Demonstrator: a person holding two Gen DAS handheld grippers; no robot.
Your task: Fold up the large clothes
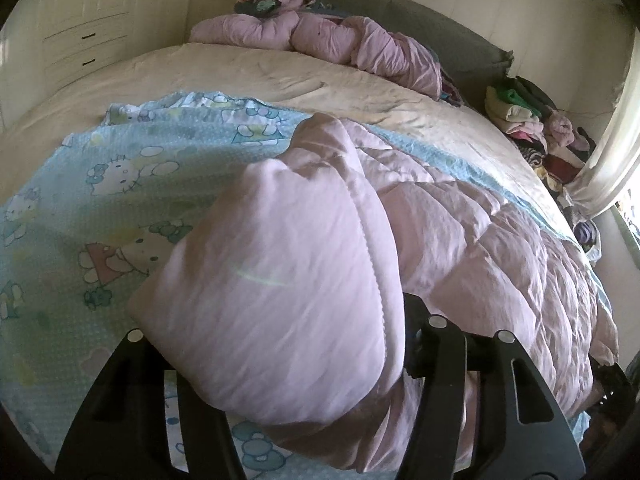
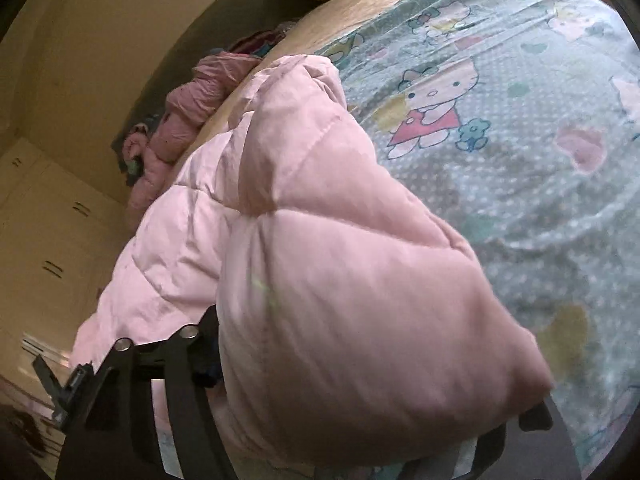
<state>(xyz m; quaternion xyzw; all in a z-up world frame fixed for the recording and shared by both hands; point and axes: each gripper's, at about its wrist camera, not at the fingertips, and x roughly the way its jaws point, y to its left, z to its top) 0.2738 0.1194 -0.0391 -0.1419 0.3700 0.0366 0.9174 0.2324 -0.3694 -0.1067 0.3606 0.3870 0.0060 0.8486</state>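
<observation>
Where the bed (image 1: 248, 68) fills both views, its cream sheet carries a light-blue cartoon-print cover (image 1: 80, 216) spread flat over the near half. A pink quilted comforter (image 1: 460, 232) lies on this cover, bunched along the right side in the left wrist view and running toward the far left in the right wrist view. A second pink padded bundle (image 1: 320, 36) sits at the far end against a grey headboard (image 1: 460, 36). A pile of mixed clothes (image 1: 524, 116) lies at the far right beside a pale curtain (image 1: 616, 148). Cream cupboards with 2 drawers (image 1: 84, 48) stand at the far left.

A thick fold of the comforter rises between the fingers of the left gripper (image 1: 288, 360). The jaws stand apart with the fold filling the gap; whether the pads press on it cannot be told, because the fabric hides the tips.

In the right wrist view a similar puffed fold covers most of the right gripper (image 2: 360, 392). Its left finger shows at the fold's near-left edge and a dark tip shows at the near right, so the jaws are spread wide around the fabric; contact at the pads is hidden. Both folds are motion-blurred. The lower frame edges cut off both gripper bodies.
</observation>
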